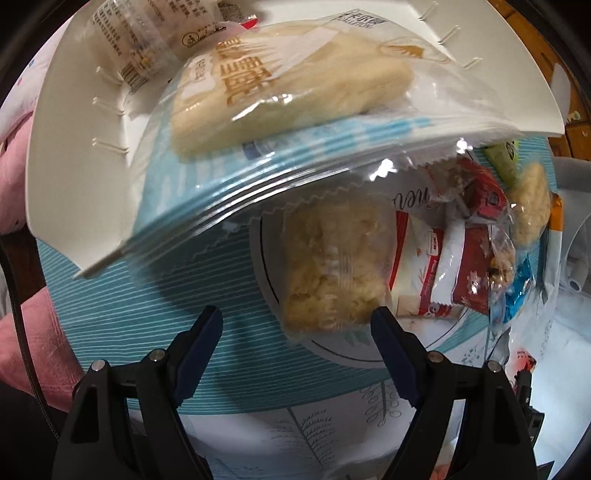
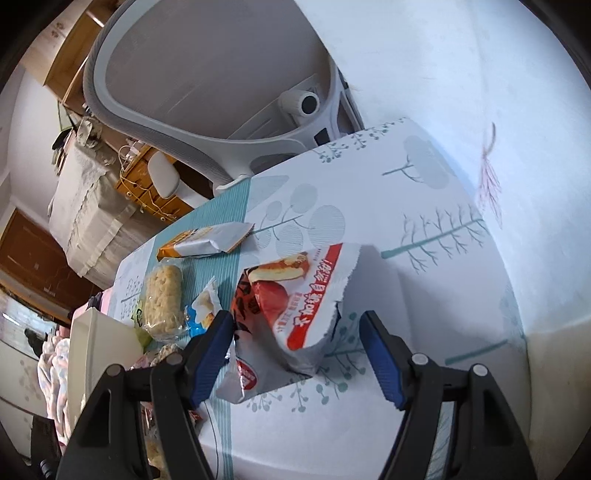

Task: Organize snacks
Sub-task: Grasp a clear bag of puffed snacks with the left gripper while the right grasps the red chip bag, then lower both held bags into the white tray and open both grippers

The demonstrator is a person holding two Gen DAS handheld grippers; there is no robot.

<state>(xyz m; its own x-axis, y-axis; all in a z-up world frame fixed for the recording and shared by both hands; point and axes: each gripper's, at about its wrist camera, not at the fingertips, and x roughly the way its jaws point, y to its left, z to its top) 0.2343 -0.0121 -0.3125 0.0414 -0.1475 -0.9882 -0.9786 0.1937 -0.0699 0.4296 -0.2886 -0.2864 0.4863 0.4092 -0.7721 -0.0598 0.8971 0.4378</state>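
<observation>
Looking straight down in the left wrist view, my left gripper [image 1: 297, 325] is open. A clear packet of yellowish crumbly snack [image 1: 332, 266] lies just ahead, its near end between the fingers; the left finger stands clear of it. Above it a white tray [image 1: 74, 155] holds a pale cake in a blue-striped clear bag [image 1: 280, 96] and another clear packet [image 1: 147, 33]. In the right wrist view my right gripper [image 2: 295, 325] is open around a red-and-white packet picturing bread and sausage [image 2: 295, 302]. A gap shows at the right finger.
A patterned tablecloth [image 2: 424, 221] covers the table. An orange-white packet [image 2: 207, 243], a puffed-rice bar [image 2: 164, 299] and a small blue-white packet [image 2: 203, 310] lie left of the right gripper. The white tray [image 2: 99, 343] stands further left, a grey chair [image 2: 207, 74] behind. Red packets [image 1: 476, 266] crowd the right.
</observation>
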